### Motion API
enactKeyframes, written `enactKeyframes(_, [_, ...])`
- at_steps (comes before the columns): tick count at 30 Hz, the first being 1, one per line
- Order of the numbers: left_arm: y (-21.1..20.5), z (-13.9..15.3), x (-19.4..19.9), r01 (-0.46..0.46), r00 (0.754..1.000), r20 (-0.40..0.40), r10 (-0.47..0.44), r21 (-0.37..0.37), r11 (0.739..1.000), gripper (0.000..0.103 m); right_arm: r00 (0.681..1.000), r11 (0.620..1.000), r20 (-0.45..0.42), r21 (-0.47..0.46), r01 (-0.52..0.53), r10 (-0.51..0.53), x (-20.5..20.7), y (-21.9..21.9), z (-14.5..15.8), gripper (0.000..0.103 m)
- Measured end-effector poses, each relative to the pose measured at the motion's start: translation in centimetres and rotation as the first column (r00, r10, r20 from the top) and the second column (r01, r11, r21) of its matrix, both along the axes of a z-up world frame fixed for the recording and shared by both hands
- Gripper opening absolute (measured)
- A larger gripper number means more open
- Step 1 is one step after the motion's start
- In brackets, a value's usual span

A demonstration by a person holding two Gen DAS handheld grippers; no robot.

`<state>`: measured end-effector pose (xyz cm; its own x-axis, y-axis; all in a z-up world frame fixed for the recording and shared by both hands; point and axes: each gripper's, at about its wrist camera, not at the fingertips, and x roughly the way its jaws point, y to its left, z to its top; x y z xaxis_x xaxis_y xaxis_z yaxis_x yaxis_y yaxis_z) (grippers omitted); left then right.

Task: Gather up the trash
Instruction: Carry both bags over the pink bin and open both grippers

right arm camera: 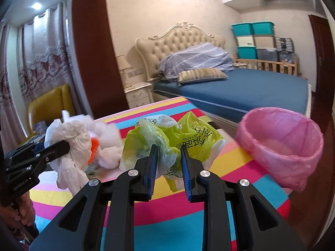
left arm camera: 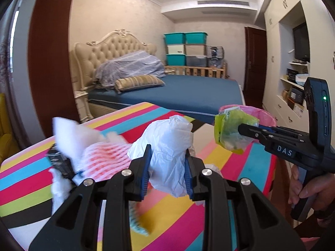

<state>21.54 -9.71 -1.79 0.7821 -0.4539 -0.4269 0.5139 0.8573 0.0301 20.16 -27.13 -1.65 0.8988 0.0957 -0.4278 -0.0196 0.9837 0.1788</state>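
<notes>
My left gripper [left arm camera: 168, 156] is shut on a crumpled white plastic bag [left arm camera: 167, 140], held above the striped tablecloth [left arm camera: 25, 179]. My right gripper [right arm camera: 168, 152] is shut on a bunch of green plastic packaging [right arm camera: 188, 138]. In the left wrist view the right gripper [left arm camera: 244, 128] comes in from the right with the green packaging [left arm camera: 232, 131], just in front of the pink-lined bin [left arm camera: 267, 116]. From the right wrist, the left gripper [right arm camera: 62, 146] and its white bag [right arm camera: 69, 140] are on the left, and the pink-lined bin [right arm camera: 282, 144] stands open on the right.
White tissues and a pink-and-white foam net [left arm camera: 104, 154] lie on the table beside a small dark object [left arm camera: 56, 161]. A blue bed [left arm camera: 184, 92] stands behind the table, a yellow chair [right arm camera: 50, 102] to the left and white shelving [left arm camera: 293, 79] to the right.
</notes>
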Motion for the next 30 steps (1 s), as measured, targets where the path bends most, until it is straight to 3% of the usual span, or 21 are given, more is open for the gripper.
enactKeyframes(8, [-5.6, 0.0, 2.3, 0.141, 0.990, -0.020, -0.141, -0.001, 0.990, 0.027, 0.992, 0.992, 0.010, 0.008, 0.124, -0.124, -0.2, -5.8, 0.1, 0.023])
enactKeyframes(17, [-14.3, -0.2, 6.3, 0.289, 0.956, -0.049, -0.289, -0.014, 0.957, 0.027, 0.971, 0.971, 0.031, -0.037, 0.237, -0.236, 0.0, -11.8, 0.4, 0.023])
enactKeyframes(25, [-22.1, -0.7, 9.0, 0.368, 0.929, -0.055, -0.367, 0.002, 0.930, 0.029, 0.958, 0.955, 0.033, -0.075, 0.287, -0.285, 1.0, -16.8, 0.1, 0.023])
enactKeyframes(30, [-26.3, -1.2, 11.0, 0.372, 0.925, -0.081, -0.372, -0.011, 0.928, 0.030, 0.954, 0.951, 0.021, -0.070, 0.300, -0.299, 1.9, -19.1, -0.4, 0.024])
